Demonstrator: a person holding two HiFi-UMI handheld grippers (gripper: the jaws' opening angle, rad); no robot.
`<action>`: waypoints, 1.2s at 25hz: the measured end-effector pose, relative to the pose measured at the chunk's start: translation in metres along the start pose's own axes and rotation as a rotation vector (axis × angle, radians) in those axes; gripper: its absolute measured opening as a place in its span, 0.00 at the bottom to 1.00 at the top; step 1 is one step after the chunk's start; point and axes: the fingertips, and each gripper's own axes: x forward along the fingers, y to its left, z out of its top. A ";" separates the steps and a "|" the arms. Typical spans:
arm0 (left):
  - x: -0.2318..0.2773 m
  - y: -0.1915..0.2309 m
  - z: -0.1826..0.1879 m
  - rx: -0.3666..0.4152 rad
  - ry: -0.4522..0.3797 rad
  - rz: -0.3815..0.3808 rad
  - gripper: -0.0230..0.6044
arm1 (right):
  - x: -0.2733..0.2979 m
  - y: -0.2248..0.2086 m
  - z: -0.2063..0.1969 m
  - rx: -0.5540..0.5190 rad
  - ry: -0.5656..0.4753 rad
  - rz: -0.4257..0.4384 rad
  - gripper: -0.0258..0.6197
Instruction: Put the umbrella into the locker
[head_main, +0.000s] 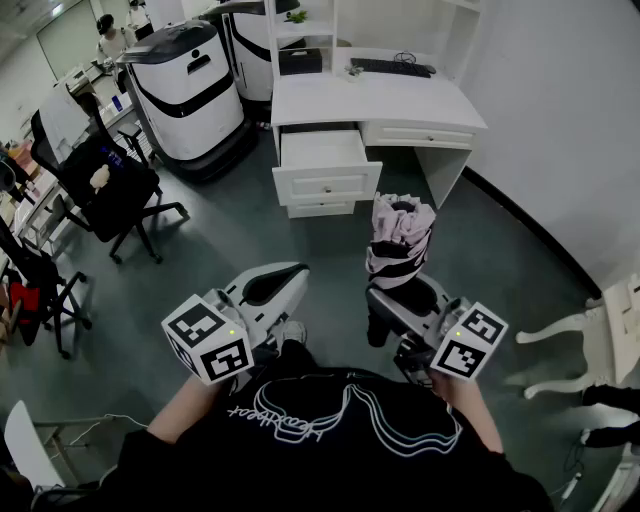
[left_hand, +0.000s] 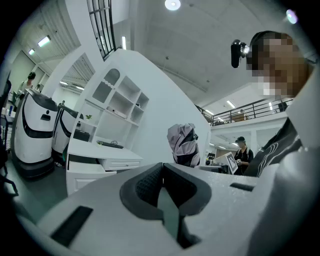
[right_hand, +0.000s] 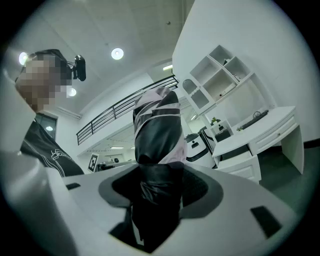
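A folded umbrella (head_main: 400, 240) in pink and black sticks forward out of my right gripper (head_main: 402, 296), whose jaws are shut on its dark lower end. In the right gripper view the umbrella (right_hand: 157, 130) rises from between the pads of that gripper (right_hand: 157, 186). My left gripper (head_main: 275, 285) is level beside it on the left, shut with nothing in it; its pads meet in the left gripper view (left_hand: 162, 187), where the umbrella (left_hand: 184, 145) shows to the right. Ahead stands a white desk (head_main: 400, 100) with one drawer (head_main: 325, 160) pulled open.
Black office chairs (head_main: 115, 190) stand at the left and white wheeled machines (head_main: 185, 85) at the back left. A keyboard (head_main: 392, 67) lies on the desk. A white chair (head_main: 590, 340) is at the right edge, next to the white wall. Grey floor lies between me and the desk.
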 end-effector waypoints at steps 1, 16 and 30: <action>-0.001 0.000 0.001 0.002 0.003 -0.002 0.05 | 0.000 0.001 0.002 -0.001 -0.003 -0.003 0.41; 0.021 0.038 -0.011 -0.034 0.015 0.008 0.05 | 0.026 -0.033 0.001 -0.037 0.035 -0.005 0.41; 0.083 0.203 0.006 -0.166 0.083 0.001 0.05 | 0.149 -0.151 0.009 0.100 0.111 -0.080 0.41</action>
